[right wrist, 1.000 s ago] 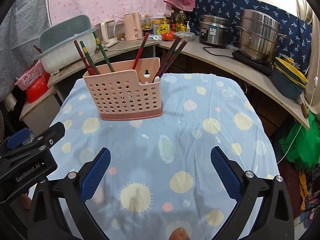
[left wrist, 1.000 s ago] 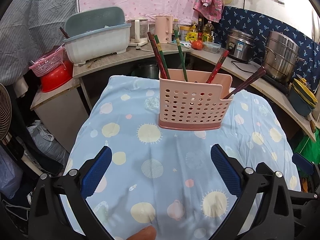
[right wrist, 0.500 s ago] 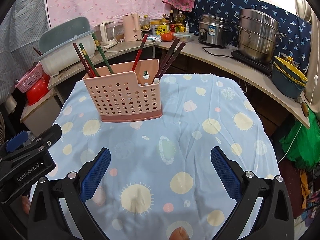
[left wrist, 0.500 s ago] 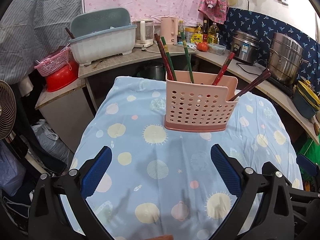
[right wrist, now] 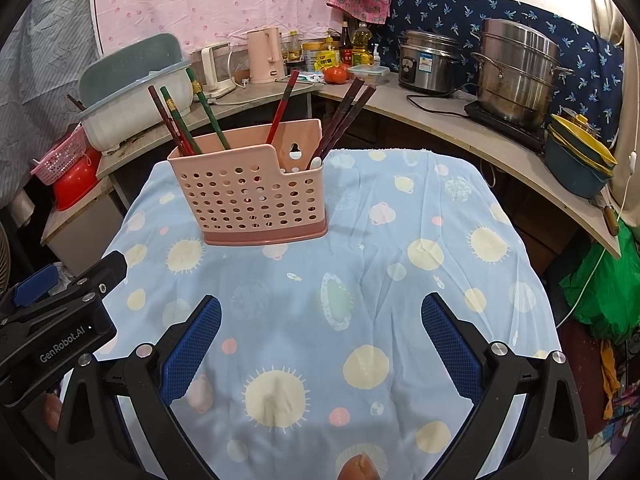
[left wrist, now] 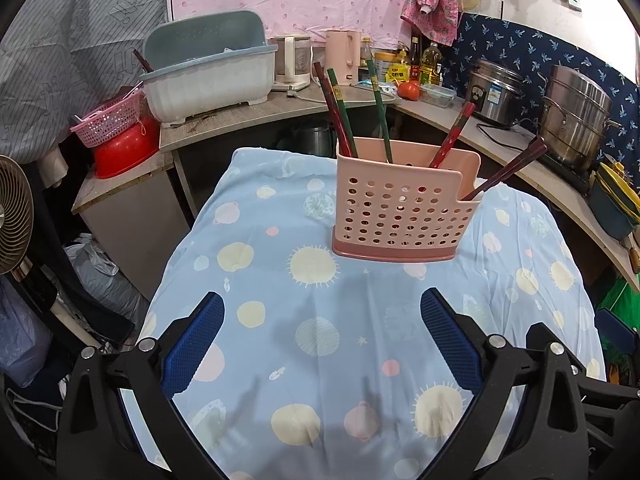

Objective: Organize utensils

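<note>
Both claws (left wrist: 322, 336) (right wrist: 320, 338) hover agape over tablecloth (right wrist: 400, 280).

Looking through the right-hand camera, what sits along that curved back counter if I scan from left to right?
Dish-drainer tub → clear electric kettle → pink kettle → tomato → rice cooker → tall steel steamer pot → stacked yellow and blue bowls.
</note>
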The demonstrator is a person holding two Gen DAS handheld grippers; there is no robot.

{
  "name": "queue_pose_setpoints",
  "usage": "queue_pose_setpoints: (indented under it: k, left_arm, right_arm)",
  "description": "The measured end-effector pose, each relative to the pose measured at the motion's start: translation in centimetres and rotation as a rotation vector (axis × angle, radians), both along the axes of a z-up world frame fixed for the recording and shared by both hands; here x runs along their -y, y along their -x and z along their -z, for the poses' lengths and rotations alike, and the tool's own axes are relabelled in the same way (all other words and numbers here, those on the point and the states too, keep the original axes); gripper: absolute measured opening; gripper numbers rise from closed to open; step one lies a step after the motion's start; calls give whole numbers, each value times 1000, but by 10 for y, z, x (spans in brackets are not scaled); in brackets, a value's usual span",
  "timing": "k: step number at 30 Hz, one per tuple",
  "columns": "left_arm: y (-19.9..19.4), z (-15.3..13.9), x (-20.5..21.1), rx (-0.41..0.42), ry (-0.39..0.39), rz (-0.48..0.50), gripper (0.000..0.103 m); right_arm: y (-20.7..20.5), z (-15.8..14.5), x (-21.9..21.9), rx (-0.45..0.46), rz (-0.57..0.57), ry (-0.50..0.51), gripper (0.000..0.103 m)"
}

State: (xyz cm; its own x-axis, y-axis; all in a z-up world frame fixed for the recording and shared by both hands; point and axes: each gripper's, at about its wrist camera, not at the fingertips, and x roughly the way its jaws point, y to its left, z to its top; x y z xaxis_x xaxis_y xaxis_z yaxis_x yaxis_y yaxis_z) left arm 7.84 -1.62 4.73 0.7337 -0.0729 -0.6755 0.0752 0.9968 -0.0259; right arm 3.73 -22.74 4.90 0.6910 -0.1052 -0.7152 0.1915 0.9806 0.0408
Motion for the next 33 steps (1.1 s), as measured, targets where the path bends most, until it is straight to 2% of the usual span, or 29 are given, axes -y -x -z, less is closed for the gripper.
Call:
queue_pose_setpoints:
  k: [33]
  left_arm:
    - [-2,0,2,-2,-18,22,94]
  right_arm:
    - [0,-2,0,3,3,-2,97]
